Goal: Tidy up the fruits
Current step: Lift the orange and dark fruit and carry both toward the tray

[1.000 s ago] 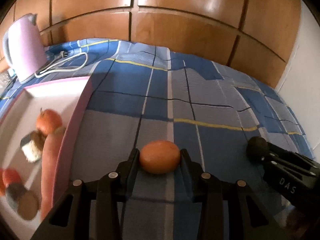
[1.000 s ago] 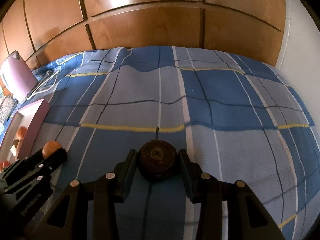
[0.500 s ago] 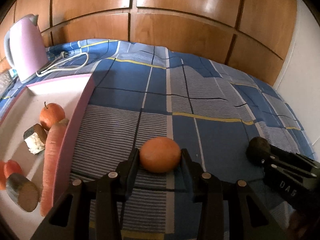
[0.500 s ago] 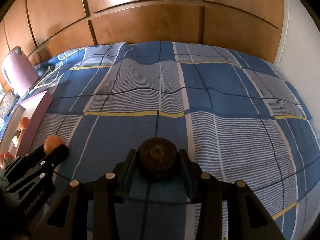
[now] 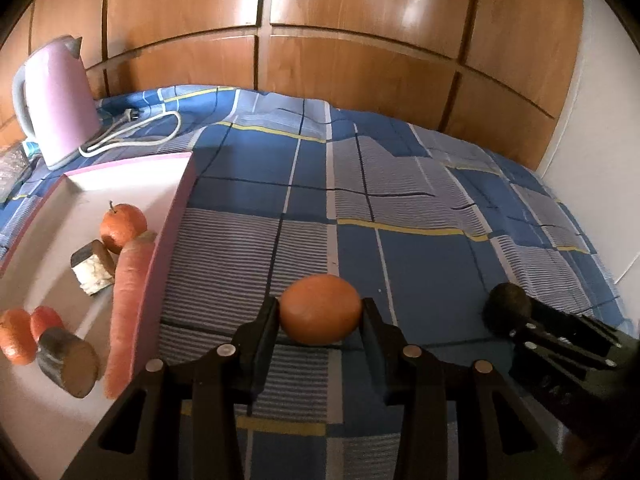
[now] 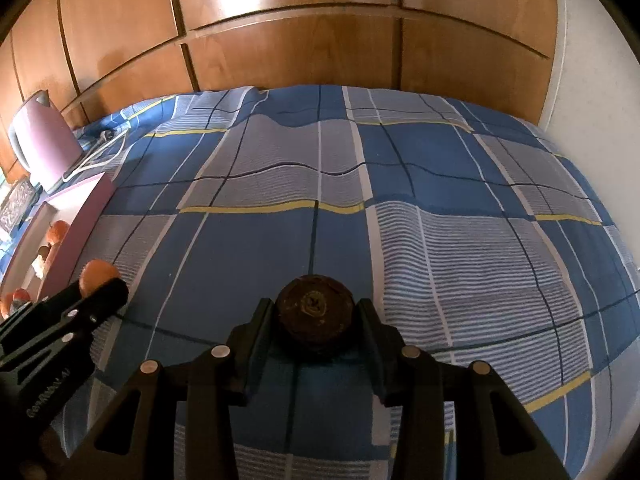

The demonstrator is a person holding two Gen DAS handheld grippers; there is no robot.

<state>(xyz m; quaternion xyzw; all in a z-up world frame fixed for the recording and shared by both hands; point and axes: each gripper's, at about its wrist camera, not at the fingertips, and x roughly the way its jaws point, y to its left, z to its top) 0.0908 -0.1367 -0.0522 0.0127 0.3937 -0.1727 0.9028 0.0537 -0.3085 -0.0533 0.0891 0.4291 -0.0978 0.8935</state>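
Note:
My left gripper [image 5: 320, 310] is shut on an orange fruit [image 5: 319, 309], held above the blue checked bedspread. My right gripper [image 6: 314, 314] is shut on a dark brown round fruit [image 6: 315, 311]. In the left wrist view that dark fruit [image 5: 505, 309] and the right gripper show at the right edge. In the right wrist view the orange fruit [image 6: 96, 274] peeks out at the tip of the left gripper at lower left. A pink-rimmed white tray [image 5: 172, 216] lies to the left, holding a carrot [image 5: 126, 312], tangerines [image 5: 122, 226] and cut pieces.
A pink electric kettle [image 5: 54, 100] with its white cord [image 5: 136, 136] stands at the back left. Wooden cupboard doors [image 5: 360, 40] run behind the bed and a white wall [image 5: 592, 180] closes the right side. The bedspread [image 6: 400, 240] stretches wide ahead of both grippers.
Both grippers have drifted slightly back from the cupboard with their fruits still held; more of the tray and bedspread shows. Grips are unchanged.

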